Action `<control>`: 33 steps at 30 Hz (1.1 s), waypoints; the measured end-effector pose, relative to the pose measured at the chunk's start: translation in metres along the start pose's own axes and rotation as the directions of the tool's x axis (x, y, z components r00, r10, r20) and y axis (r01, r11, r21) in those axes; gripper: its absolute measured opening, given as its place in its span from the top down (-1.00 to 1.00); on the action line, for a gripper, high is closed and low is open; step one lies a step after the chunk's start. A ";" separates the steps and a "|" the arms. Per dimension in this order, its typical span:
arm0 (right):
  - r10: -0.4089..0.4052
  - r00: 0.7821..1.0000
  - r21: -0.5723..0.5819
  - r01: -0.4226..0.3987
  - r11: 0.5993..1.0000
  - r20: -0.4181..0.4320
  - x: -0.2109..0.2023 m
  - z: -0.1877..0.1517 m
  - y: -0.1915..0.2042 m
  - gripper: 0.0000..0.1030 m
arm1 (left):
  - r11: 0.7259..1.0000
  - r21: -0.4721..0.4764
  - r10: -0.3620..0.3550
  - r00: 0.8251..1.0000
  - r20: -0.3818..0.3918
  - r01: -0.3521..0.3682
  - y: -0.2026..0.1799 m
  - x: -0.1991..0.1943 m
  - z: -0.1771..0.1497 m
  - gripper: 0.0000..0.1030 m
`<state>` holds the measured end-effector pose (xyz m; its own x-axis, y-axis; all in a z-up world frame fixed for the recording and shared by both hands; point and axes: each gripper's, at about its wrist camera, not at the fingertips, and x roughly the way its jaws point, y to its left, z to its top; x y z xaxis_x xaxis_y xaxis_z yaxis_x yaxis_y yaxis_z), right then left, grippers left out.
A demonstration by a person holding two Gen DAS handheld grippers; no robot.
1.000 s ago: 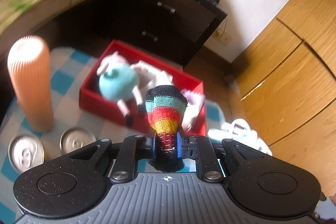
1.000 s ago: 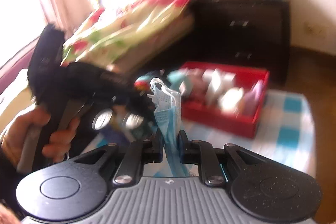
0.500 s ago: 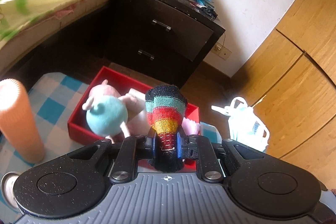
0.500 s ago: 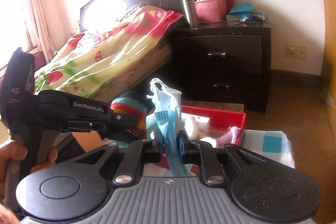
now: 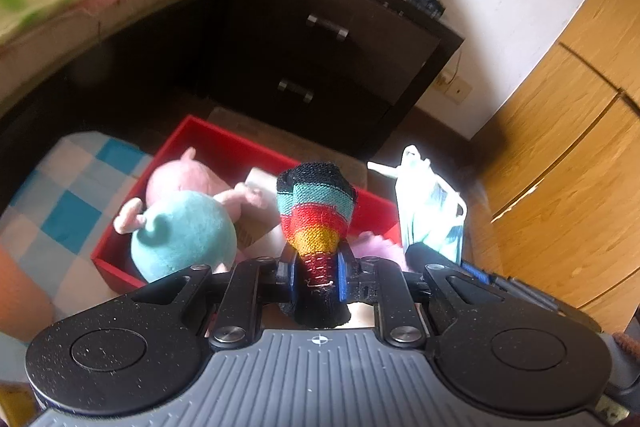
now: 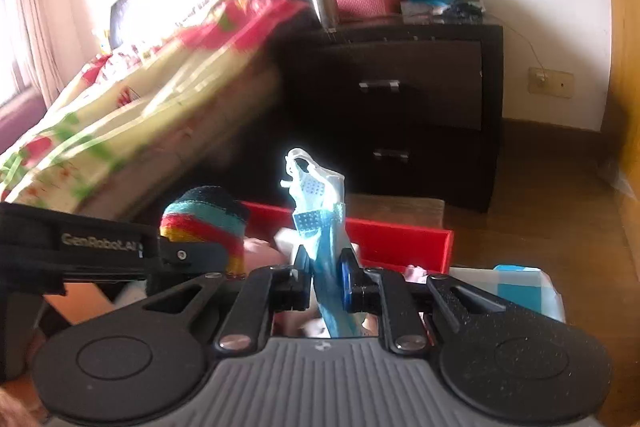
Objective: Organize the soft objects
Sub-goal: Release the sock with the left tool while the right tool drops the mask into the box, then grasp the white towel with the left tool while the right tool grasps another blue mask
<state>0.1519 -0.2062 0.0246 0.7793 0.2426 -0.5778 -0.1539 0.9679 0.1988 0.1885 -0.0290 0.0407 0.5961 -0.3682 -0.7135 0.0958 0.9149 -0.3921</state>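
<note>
Left claw (image 5: 316, 273) clamps striped sock (image 5: 316, 211); right claw (image 6: 326, 277) clamps blue mask (image 6: 320, 223), over red box (image 5: 224, 147)

Coarse knitted sock (image 5: 316, 211), fuzzy plush toy (image 5: 184, 231), seemingly matt red box (image 5: 224, 147).

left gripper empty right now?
No. The left gripper is shut on a rainbow-striped sock, whose bunched end sticks up from between the jaws over the red box.

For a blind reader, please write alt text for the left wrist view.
The left gripper is shut on a striped sock, held above a red box with a plush toy inside. At the right, a blue mask sticks up; behind stands a dark nightstand.
</note>
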 end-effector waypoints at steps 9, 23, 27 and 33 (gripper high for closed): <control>-0.031 1.000 0.061 0.031 0.998 -0.002 0.024 -0.005 -0.019 0.26 | 0.999 0.005 0.036 0.999 0.003 -0.036 0.004 0.007 -0.006 -0.24; 0.058 0.998 0.223 -0.054 0.973 -0.013 -0.098 -0.003 -0.029 0.23 | 0.982 0.184 -0.007 0.972 -0.233 0.052 -0.008 -0.065 -0.119 -0.50; 0.108 0.994 0.244 -0.112 0.963 0.033 -0.153 -0.015 -0.025 0.11 | 0.974 0.195 -0.048 0.948 -0.316 0.114 -0.006 -0.089 -0.171 -0.58; 0.152 0.988 0.272 -0.152 0.950 0.022 -0.188 -0.054 -0.021 0.08 | 0.998 0.067 0.025 0.910 -0.413 0.003 0.026 -0.076 -0.223 -0.57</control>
<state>-0.0240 -0.2687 0.0860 0.7600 0.3856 -0.5233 -0.0996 0.8647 0.4924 -0.0320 -0.0142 -0.0443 0.2158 -0.3809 -0.8991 0.1513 0.9227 -0.3546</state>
